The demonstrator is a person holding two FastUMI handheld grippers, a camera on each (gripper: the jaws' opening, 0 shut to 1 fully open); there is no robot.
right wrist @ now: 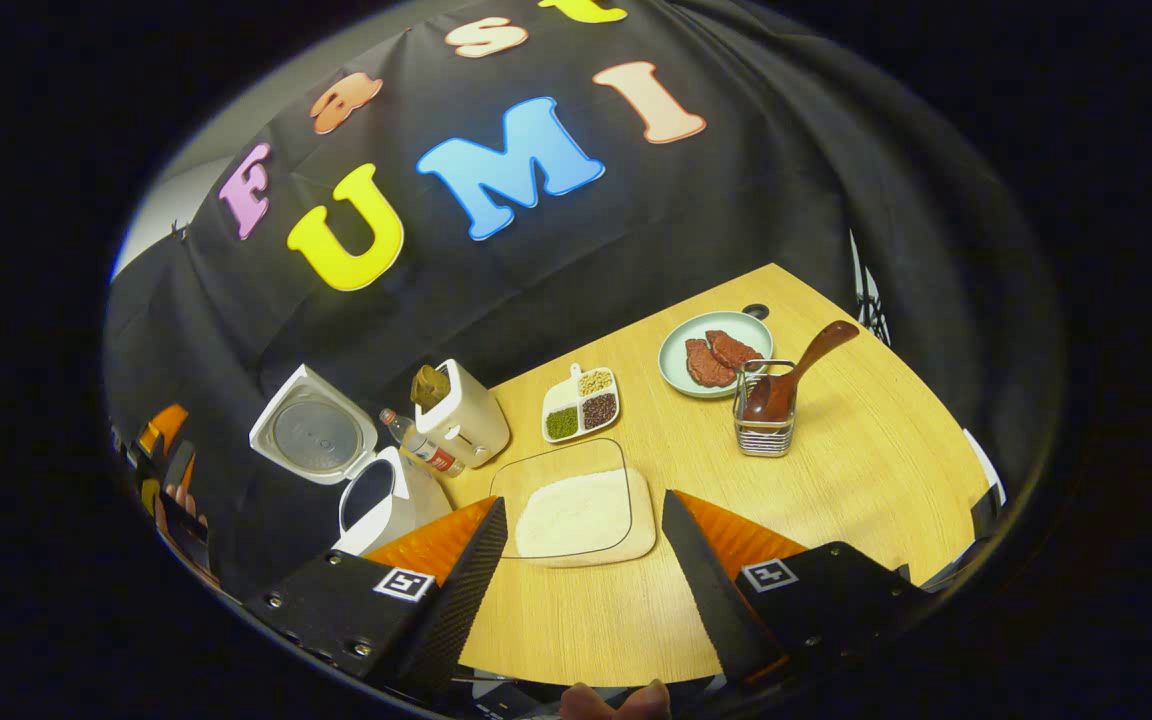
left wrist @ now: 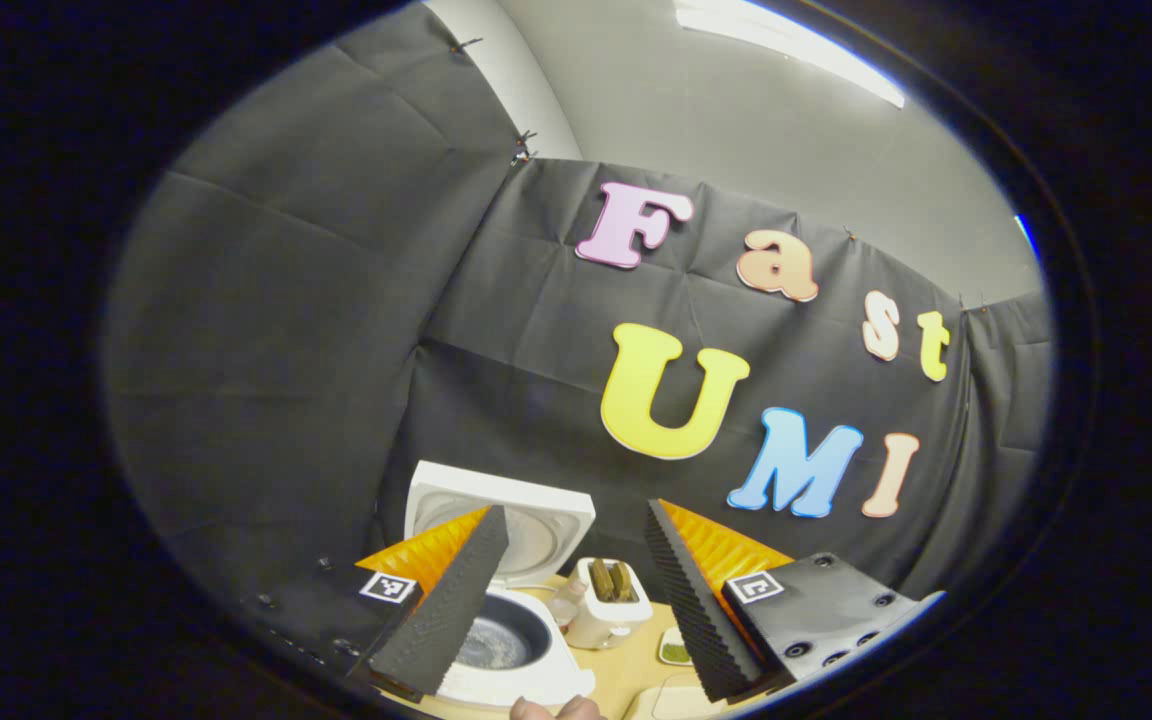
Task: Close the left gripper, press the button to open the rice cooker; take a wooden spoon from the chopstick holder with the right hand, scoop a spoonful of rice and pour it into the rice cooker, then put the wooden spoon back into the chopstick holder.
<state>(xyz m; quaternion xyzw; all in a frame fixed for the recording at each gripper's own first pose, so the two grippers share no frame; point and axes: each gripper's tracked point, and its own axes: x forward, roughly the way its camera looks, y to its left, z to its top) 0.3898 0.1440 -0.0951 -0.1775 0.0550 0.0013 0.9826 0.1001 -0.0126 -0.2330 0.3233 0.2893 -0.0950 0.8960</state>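
Left gripper (left wrist: 576, 590): I read its jaws spread wide, nothing between them. It hangs above the rice cooker (left wrist: 506, 640), whose lid (left wrist: 501, 525) stands up and whose dark inner pot is exposed. Just beside the cooker sits a white toaster (left wrist: 608, 600).

Right gripper (right wrist: 581, 575): jaws likewise apart, holding nothing, hovering over the near edge of the wooden table (right wrist: 866, 470). Straight ahead lies a clear tray of rice (right wrist: 576, 512). Beyond it, a divided dish of grains (right wrist: 581, 402). To the right stands the wire chopstick holder (right wrist: 764, 420), upright, with the wooden spoon (right wrist: 796, 375) in it, bowl down, handle leaning right. A plate of meat (right wrist: 714, 352) sits just behind the holder. From this view the rice cooker (right wrist: 376, 500) is at left, lid up; a bottle (right wrist: 423, 445) lies between it and the toaster (right wrist: 464, 415).
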